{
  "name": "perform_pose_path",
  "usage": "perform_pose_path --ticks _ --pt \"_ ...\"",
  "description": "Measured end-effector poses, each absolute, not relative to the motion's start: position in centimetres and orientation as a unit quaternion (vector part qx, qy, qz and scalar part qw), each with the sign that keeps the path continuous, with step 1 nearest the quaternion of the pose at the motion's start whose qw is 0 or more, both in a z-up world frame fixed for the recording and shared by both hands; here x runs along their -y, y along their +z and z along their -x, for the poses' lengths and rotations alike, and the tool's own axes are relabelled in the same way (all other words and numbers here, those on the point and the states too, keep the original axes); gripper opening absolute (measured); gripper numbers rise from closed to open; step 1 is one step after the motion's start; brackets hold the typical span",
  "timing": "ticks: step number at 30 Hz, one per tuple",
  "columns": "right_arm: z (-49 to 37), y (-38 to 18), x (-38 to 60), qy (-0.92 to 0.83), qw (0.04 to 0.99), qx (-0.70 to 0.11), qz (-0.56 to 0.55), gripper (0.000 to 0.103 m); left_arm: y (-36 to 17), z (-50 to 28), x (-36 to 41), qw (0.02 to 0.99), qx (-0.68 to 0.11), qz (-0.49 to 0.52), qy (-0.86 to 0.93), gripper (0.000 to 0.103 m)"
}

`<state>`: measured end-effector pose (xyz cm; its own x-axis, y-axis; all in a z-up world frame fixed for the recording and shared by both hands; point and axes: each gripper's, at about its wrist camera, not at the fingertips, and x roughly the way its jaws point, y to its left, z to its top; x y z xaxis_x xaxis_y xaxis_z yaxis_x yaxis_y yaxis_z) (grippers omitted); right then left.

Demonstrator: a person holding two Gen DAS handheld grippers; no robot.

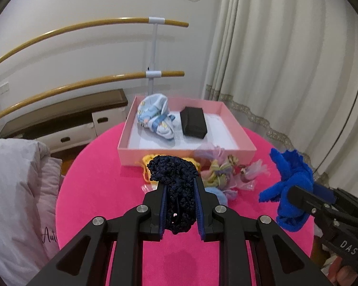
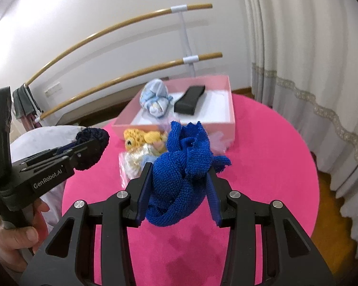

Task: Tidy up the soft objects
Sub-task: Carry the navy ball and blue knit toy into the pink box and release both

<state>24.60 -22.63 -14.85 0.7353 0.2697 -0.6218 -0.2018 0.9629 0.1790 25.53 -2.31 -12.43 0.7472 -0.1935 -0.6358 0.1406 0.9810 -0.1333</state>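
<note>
Pink felt-like fabric covers the round worktop point(image 1: 102, 190), which carries everything else. At its far side stands a shallow pink box point(image 1: 236, 124) with a white floor, open at the top. Inside the box, toward its left, lies a bundled light-blue patterned cloth point(image 1: 155, 116), and just beside it on the right lies a black rectangular case point(image 1: 193, 122); whether the two touch I cannot tell.

In front of the box's near wall lies a small heap of soft things: a yellow crocheted fish toy point(image 2: 136, 138), and next to it some pale organza pouches point(image 1: 223, 169) with pastel contents, pressed together.

The left hand-held gripper point(image 1: 179, 186) is above the near part of the worktop. Its fingers are closed to a narrow gap around a dark navy crocheted piece point(image 1: 176, 178), which fills the space between the blue pads and bulges out past the tips. From the right wrist view this piece is clear of the worktop.

The right hand-held gripper point(image 2: 180, 174) is to the right of it, the two well apart. It is partly closed on a bright blue knitted piece point(image 2: 179, 166), a bulky tangle that is squeezed between the pads and hangs out in front and below, above the pink surface.

Behind the worktop are two wooden bars point(image 1: 83, 28) against a white wall, and a cream curtain point(image 1: 286, 59) at the right.
</note>
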Motion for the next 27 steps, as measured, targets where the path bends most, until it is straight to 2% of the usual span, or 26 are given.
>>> perform_pose_path --ticks 12,27 --pt "-26.4 -11.3 22.1 0.132 0.943 -0.303 -0.030 0.039 -9.3 -26.3 2.2 0.944 -0.313 0.032 -0.095 0.017" --pt "-36.2 -7.9 22.6 0.128 0.947 -0.295 -0.012 0.039 -7.7 -35.5 4.1 0.947 -0.306 0.016 -0.100 0.017"
